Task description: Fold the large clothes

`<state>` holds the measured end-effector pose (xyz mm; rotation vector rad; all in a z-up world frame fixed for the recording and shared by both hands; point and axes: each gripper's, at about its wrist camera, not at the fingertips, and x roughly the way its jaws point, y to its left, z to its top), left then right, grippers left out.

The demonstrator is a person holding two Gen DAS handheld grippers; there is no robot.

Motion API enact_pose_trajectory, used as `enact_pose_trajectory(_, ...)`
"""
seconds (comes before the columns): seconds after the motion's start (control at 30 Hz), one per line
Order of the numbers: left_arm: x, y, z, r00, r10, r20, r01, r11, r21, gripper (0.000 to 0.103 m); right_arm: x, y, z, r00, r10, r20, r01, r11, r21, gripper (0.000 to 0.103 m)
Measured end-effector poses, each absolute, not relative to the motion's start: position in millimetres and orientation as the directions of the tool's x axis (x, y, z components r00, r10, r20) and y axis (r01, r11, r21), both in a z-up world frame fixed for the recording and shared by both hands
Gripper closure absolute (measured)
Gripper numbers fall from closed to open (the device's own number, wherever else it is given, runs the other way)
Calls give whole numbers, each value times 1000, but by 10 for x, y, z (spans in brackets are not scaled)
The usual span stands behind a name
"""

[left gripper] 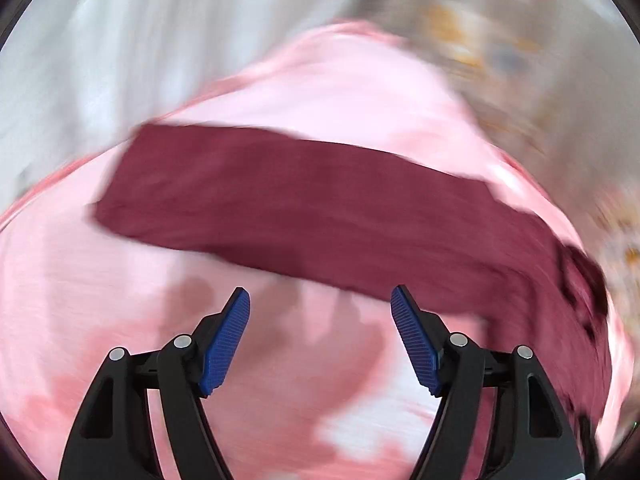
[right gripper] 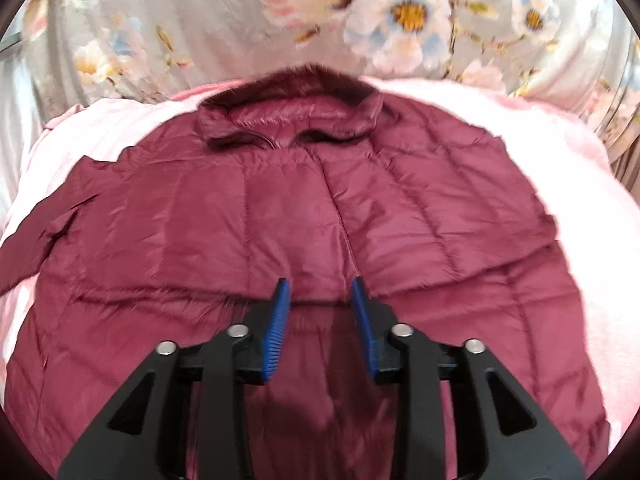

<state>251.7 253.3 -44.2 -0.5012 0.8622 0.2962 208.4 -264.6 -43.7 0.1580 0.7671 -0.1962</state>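
Note:
A maroon quilted jacket (right gripper: 304, 216) lies flat on a pink blanket (right gripper: 560, 184), collar (right gripper: 288, 120) at the far end and zip running down the middle. My right gripper (right gripper: 319, 288) hangs over the jacket's lower middle, jaws apart, nothing between the blue pads. In the blurred left wrist view one maroon sleeve (left gripper: 304, 208) stretches across the pink blanket (left gripper: 100, 300). My left gripper (left gripper: 320, 296) stands wide open just short of the sleeve, with only blanket between its fingers.
A floral grey sheet (right gripper: 400, 20) covers the surface beyond the blanket's far edge. In the left wrist view a pale grey area (left gripper: 120, 40) lies past the blanket at the upper left, smeared by motion.

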Motion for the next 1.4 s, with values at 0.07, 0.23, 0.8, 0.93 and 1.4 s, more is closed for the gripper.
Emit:
enact_pose_trajectory(0.07, 2512, 2997, -577, 586, 59, -808, -535, 778, -331, 33, 1938, -2552, -407, 712, -102, -694, 205, 977, 66, 60)
enact_pose_trajectory(0.23, 2547, 3554, -768, 585, 1, -811, -594, 681, -428, 35, 1853, -2366, -458, 703, -118, -701, 175, 984, 10, 53)
enact_pose_trajectory(0.8, 3043, 1805, 570, 738, -111, -665, -135, 942, -307, 102, 1748, -2620, -429, 707, -103, -699, 241, 965, 102, 52)
enact_pose_trajectory(0.93, 2886, 525, 1054, 744, -292, -601, 159, 951, -266, 102, 1685, -2846, -373, 696, -133, -705, 297, 948, 114, 52)
enact_pose_trajectory(1.4, 2403, -906, -66, 464, -549, -696, 271, 835, -478, 22, 1347, -3425, -164, 713, -121, -691, 331, 926, 180, 41)
